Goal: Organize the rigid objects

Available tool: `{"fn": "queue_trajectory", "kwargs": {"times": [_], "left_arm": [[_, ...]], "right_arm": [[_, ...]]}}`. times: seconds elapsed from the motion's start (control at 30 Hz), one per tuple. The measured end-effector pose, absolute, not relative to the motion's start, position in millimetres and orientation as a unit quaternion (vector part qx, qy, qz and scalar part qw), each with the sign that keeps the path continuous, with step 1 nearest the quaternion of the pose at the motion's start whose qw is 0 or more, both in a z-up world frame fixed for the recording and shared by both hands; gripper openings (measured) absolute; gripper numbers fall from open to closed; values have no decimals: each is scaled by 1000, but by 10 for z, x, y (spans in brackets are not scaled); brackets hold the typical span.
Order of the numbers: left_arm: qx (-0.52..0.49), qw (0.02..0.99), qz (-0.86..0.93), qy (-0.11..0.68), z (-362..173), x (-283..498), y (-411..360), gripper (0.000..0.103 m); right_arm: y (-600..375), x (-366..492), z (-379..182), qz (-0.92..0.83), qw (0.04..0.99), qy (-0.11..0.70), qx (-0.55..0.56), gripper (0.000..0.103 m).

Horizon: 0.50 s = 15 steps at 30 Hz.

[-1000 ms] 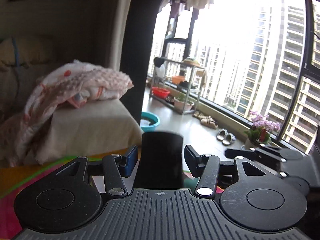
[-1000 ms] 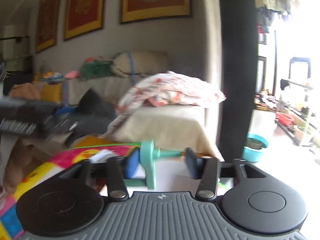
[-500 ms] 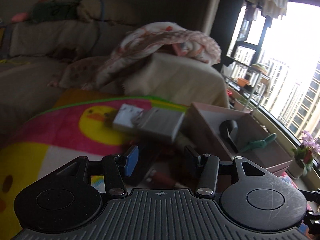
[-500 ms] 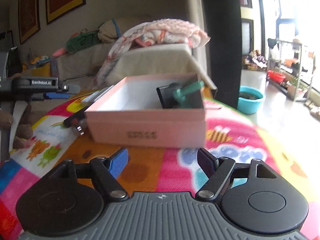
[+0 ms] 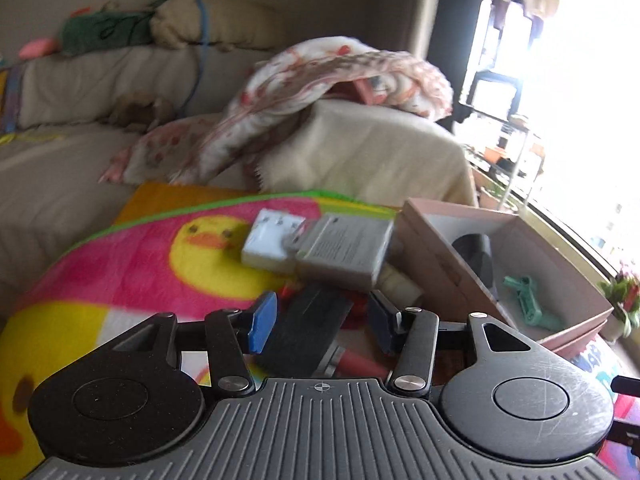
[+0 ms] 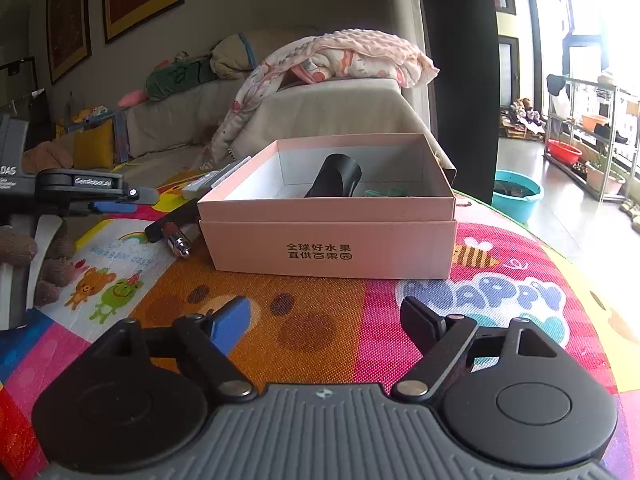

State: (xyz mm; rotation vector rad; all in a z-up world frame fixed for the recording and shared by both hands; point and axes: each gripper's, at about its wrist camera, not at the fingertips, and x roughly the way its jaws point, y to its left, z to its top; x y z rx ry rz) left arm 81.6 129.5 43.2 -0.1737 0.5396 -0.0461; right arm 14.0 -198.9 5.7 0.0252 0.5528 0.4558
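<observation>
A pink cardboard box (image 6: 328,236) stands on the colourful play mat; it also shows in the left wrist view (image 5: 440,264). Inside lie a black curved object (image 6: 334,178) and a teal plastic piece (image 5: 528,300). My left gripper (image 5: 320,320) is open, low over a flat black object (image 5: 304,332) beside the box. Near it lie a grey box (image 5: 344,248), a white adapter (image 5: 268,240) and a red stick (image 5: 356,360). My right gripper (image 6: 324,320) is open and empty, in front of the box.
The play mat (image 6: 320,320) covers the surface. A beige sofa (image 6: 320,108) with a pink blanket (image 6: 344,56) stands behind it. A teal basin (image 6: 516,194) sits on the floor at right. The left gripper shows in the right wrist view (image 6: 92,192).
Both grippers have let go: the black object and teal piece now lie in the box. The right gripper drew back and opened wide. The left swung down to the objects left of the box.
</observation>
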Motion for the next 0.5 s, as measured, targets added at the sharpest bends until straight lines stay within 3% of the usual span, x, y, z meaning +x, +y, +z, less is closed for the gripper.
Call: {"fn": "queue_trajectory", "kwargs": {"times": [0.2, 0.37, 0.5], "left_arm": [[-119, 957, -32, 264, 661, 1396, 1374, 55], [-97, 961, -11, 260, 655, 1718, 1543, 55], [-97, 955, -9, 282, 510, 1886, 1750, 55]], "right_arm": [[-1908, 186, 148, 233, 933, 276, -7, 83], [-1684, 549, 800, 282, 926, 252, -9, 84], [-1153, 1314, 1170, 295, 900, 320, -2, 84]]}}
